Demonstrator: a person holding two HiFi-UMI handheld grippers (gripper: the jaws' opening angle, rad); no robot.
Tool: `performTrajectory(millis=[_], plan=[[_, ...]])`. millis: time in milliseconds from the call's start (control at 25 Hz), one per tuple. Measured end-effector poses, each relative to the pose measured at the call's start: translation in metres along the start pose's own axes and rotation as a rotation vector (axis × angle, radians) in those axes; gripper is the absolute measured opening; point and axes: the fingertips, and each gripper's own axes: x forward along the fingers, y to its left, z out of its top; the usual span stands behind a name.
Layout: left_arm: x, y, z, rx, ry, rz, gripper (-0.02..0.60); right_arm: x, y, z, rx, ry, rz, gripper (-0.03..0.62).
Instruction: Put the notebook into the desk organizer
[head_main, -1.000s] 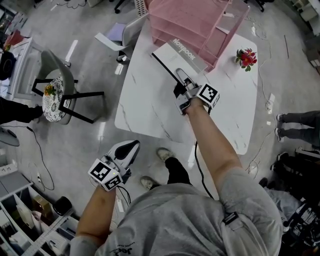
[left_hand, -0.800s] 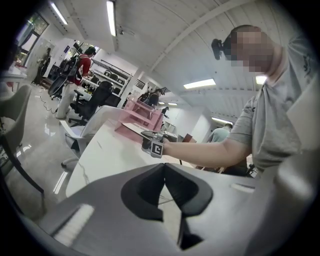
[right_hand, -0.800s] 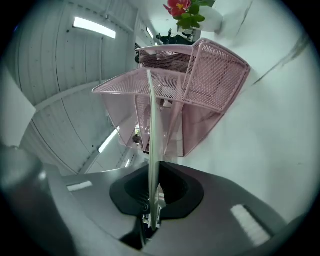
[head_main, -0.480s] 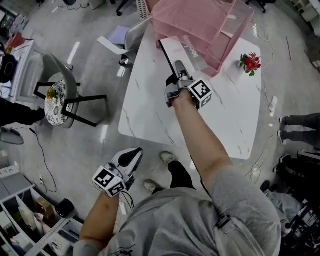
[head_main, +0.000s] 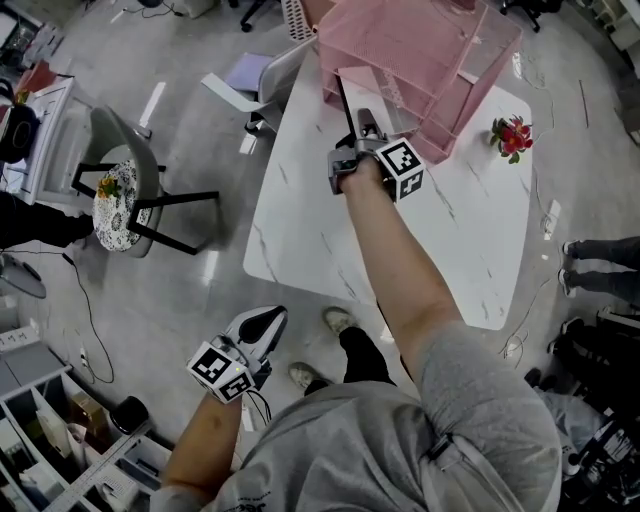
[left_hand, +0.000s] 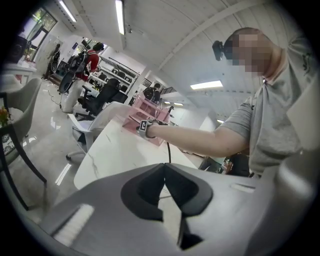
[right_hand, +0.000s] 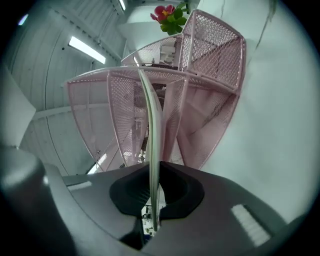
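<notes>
The right hand-held gripper (right_hand: 156, 172) is clenched on the thin edge of the notebook (right_hand: 152, 120). The notebook stands on its side like a slice of bread. I think that is so it can slide into a narrow slot of the pink mesh desk organizer (right_hand: 212, 60).

In the right gripper view the notebook goes from the bottom middle of the frame straight up to the middle. There its far end is in among the pink walls, but I cannot tell which slot. In the head view it sits just above the gripper, at the top middle, with its far part under the pink mesh.

The organizer stands at the top end of the white counter (head_main: 470, 230). The left hand-held gripper (head_main: 262, 325) hangs at the lower left, off the counter, jaws together with nothing in them — likely kept out of the way.
</notes>
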Motion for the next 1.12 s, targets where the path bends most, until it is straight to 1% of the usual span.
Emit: performTrajectory(millis=[80,160,280,400,520,560,600,760,840,880,920,960,1000,1080,1120], plan=[[0.001,0.0,0.001,-0.003,0.004,0.006,0.06,0.005,-0.004,0.002,-0.014,0.003,-0.022,0.012],[0.003,0.0,0.0,-0.001,0.007,0.004,0.06,0.009,-0.005,0.002,-0.045,0.032,-0.027,0.012],[0.006,-0.001,-0.001,-0.011,0.011,0.008,0.06,0.011,0.003,-0.004,-0.145,0.128,0.029,0.021],[0.009,-0.001,-0.006,-0.019,0.011,-0.003,0.06,0.007,0.014,-0.019,-0.261,0.27,0.125,0.122],[0.012,-0.002,-0.006,-0.019,0.018,-0.002,0.06,-0.003,0.02,-0.043,-0.401,0.457,0.214,0.212],[0.013,-0.003,-0.005,-0.018,0.02,-0.002,0.06,-0.008,0.021,-0.051,-0.462,0.524,0.241,0.235],[0.014,-0.004,-0.005,-0.018,0.022,-0.004,0.06,-0.014,0.02,-0.058,-0.529,0.589,0.262,0.244],[0.017,-0.007,-0.009,-0.015,0.031,-0.017,0.06,-0.035,0.007,-0.078,-0.822,0.802,0.314,0.244],[0.018,-0.007,-0.013,-0.02,0.034,-0.022,0.06,-0.04,0.0,-0.081,-0.919,0.854,0.321,0.242],[0.019,-0.007,-0.014,-0.022,0.035,-0.023,0.06,-0.038,-0.003,-0.079,-0.944,0.85,0.309,0.237],[0.019,-0.008,-0.015,-0.023,0.037,-0.023,0.06,-0.035,-0.005,-0.075,-0.955,0.835,0.292,0.186],[0.02,-0.008,-0.014,-0.023,0.037,-0.023,0.06,-0.032,-0.006,-0.072,-0.958,0.819,0.277,0.117],[0.021,-0.008,-0.014,-0.021,0.037,-0.024,0.06,-0.03,-0.007,-0.071,-0.959,0.811,0.267,0.111],[0.022,-0.007,-0.015,-0.029,0.036,-0.026,0.06,-0.026,-0.009,-0.076,-0.966,0.808,0.252,0.071],[0.023,-0.007,-0.015,-0.036,0.036,-0.025,0.06,-0.025,-0.009,-0.079,-0.963,0.805,0.245,0.066]])
